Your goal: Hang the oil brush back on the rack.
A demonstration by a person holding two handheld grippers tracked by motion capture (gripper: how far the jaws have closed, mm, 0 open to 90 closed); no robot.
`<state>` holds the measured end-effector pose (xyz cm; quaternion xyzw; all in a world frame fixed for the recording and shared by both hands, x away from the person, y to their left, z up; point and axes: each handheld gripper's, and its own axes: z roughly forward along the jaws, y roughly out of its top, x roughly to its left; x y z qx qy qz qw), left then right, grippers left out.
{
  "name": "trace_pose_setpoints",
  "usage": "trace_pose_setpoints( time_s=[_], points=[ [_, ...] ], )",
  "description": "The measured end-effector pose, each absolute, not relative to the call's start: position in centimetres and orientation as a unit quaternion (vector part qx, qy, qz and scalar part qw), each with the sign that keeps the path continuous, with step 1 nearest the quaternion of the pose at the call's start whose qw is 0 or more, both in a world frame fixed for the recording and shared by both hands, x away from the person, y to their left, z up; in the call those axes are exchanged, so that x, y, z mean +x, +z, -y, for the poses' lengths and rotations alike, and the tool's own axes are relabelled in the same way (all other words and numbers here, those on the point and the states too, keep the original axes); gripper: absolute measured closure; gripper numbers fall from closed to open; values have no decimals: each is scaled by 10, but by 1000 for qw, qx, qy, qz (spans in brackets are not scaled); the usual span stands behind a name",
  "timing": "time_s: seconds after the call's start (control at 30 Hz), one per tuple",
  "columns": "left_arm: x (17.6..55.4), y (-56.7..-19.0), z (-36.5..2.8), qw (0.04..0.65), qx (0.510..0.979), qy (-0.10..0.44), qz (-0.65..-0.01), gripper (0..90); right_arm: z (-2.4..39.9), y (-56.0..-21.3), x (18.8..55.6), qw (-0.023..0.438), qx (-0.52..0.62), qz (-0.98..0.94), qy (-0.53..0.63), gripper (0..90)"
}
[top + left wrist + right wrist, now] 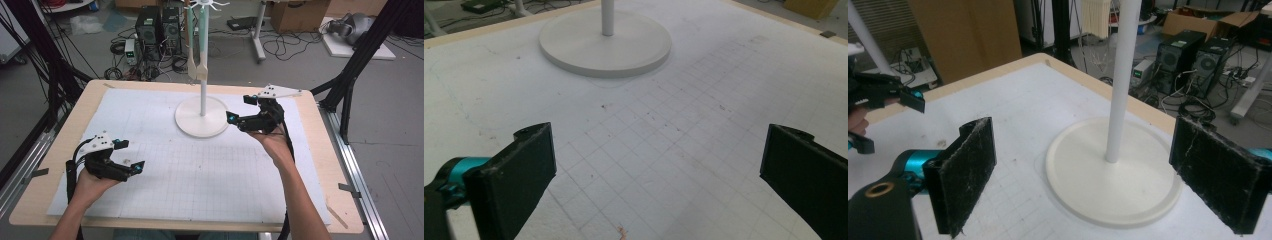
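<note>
A white stand (pixel 202 117) with a round base and a thin pole rises at the back middle of the white grid mat (pixel 200 170). Two pale wooden utensils (pixel 197 65) hang from hooks near its top. My right gripper (pixel 240 108) hovers just right of the base, open, nothing between its pads. In the right gripper view its jaws (pixel 1083 165) stand wide apart with the base (pixel 1113 175) and pole (pixel 1120 75) between and beyond them. My left gripper (pixel 131 155) stays low over the mat's front left, open and empty; its view (pixel 659 165) looks across bare mat toward the base (pixel 604 45).
The mat lies on a wooden table (pixel 335 165) with edges near on every side. Behind the table the floor holds computer towers (pixel 160 27), cables and cardboard boxes (pixel 300 12). Black frame posts (pixel 360 55) stand at both sides.
</note>
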<state>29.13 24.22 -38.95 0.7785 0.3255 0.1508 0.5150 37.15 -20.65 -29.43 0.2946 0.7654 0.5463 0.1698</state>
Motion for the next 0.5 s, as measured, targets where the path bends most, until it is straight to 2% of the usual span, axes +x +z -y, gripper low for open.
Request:
trace_pose_setpoints(
  time_s=[0.27, 0.4, 0.5],
  points=[
    [292, -389, -242, 514, 779, 151, -326, 17, 210, -307, 360, 176, 292, -768, 542, 98],
    [292, -389, -242, 516, 779, 149, -325, 17, 211, -313, 354, 181, 295, -771, 534, 17],
    [292, -389, -242, 514, 779, 151, -326, 17, 214, -319, 350, 182, 295, -774, 530, 18]
  ],
)
